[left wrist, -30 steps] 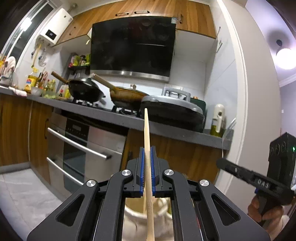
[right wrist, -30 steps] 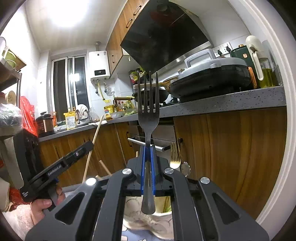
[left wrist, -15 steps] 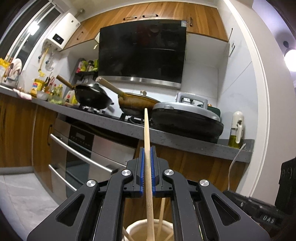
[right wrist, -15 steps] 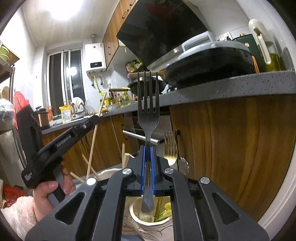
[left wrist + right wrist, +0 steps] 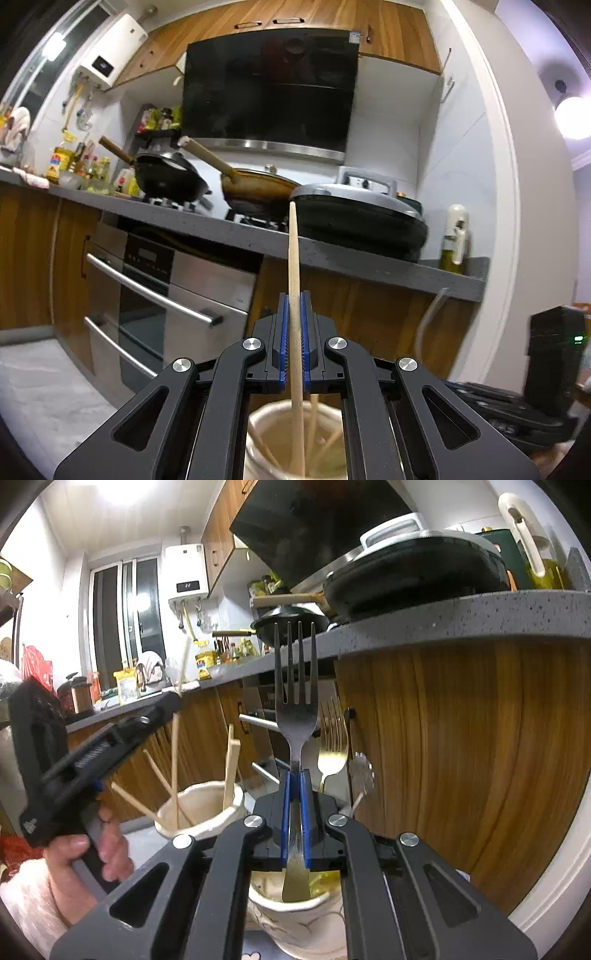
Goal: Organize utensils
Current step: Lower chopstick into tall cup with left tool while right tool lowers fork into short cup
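Note:
My left gripper (image 5: 294, 306) is shut on an upright wooden chopstick (image 5: 294, 254). Its lower end dips into a cream ceramic cup (image 5: 258, 424) that holds several other chopsticks. In the right wrist view this same cup (image 5: 199, 808) stands to the left, with the left gripper (image 5: 162, 709) above it in a hand. My right gripper (image 5: 294, 786) is shut on a steel fork (image 5: 295, 698), tines up. The fork's handle end hangs inside a second patterned cup (image 5: 295, 919). A gold fork (image 5: 332, 753) and a spoon (image 5: 364, 771) stand in that cup behind my fingers.
A grey stone countertop (image 5: 369, 264) with wooden cabinet fronts runs close ahead, carrying two woks (image 5: 170, 181), a lidded griddle pan (image 5: 362, 221) and an oil bottle (image 5: 454, 240). A steel oven (image 5: 159, 291) sits below. A white wall corner (image 5: 517, 221) stands to the right.
Both grippers have sunk toward the cups. The chopstick's lower end now reaches into the cream cup, and the fork's handle has dropped into the patterned cup. Both grips stay closed.

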`<state>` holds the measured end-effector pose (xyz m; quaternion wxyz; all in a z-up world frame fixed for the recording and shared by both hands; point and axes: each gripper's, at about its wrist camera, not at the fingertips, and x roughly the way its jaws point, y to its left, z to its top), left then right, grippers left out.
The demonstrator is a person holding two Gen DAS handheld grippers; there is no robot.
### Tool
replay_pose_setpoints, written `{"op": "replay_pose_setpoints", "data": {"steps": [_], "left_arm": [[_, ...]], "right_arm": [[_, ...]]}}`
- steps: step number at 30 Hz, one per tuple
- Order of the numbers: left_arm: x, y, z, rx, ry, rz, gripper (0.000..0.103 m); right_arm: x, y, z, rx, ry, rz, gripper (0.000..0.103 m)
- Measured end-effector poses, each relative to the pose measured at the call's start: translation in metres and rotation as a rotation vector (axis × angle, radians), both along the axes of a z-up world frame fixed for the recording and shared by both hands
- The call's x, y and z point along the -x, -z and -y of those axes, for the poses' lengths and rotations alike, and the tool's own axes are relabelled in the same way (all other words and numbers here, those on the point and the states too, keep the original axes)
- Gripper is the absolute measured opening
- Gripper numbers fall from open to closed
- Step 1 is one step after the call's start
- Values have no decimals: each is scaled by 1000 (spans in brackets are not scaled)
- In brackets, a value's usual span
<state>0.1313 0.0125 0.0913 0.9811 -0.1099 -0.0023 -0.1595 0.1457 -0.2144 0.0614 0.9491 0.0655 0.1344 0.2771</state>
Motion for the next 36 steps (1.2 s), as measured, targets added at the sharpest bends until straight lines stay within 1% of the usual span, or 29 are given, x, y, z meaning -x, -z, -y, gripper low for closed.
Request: {"op": "replay_pose_setpoints", "data": {"steps": [4,7,10,13,19,26,33,34,36], "left_arm": [[17,4,-1,-23,30,-10,7],[26,8,1,-66,33,-34,7],[32,14,1,-86,46,-68,7],[32,23,2,-100,56,-104,7],[29,32,4,-131,62,-143,7],[23,40,3,-132,64,-184,7],[23,44,7,-161,59,-184,7],[23,44,8,-167,56,-181,8],[25,44,9,-170,48,-173,19]], "right_arm": [[1,8,-2,32,-9,-19,5],[1,11,-5,51,-12,-27,5],[3,14,-6,62,-17,-25,5],[4,15,-9,76,-15,-15,5],[6,15,-12,104,15,-7,5],[1,17,-9,104,33,-18,6],[0,19,-7,94,49,-28,6],[0,18,-7,94,49,-27,7],[1,19,-8,92,47,-27,11]]}}
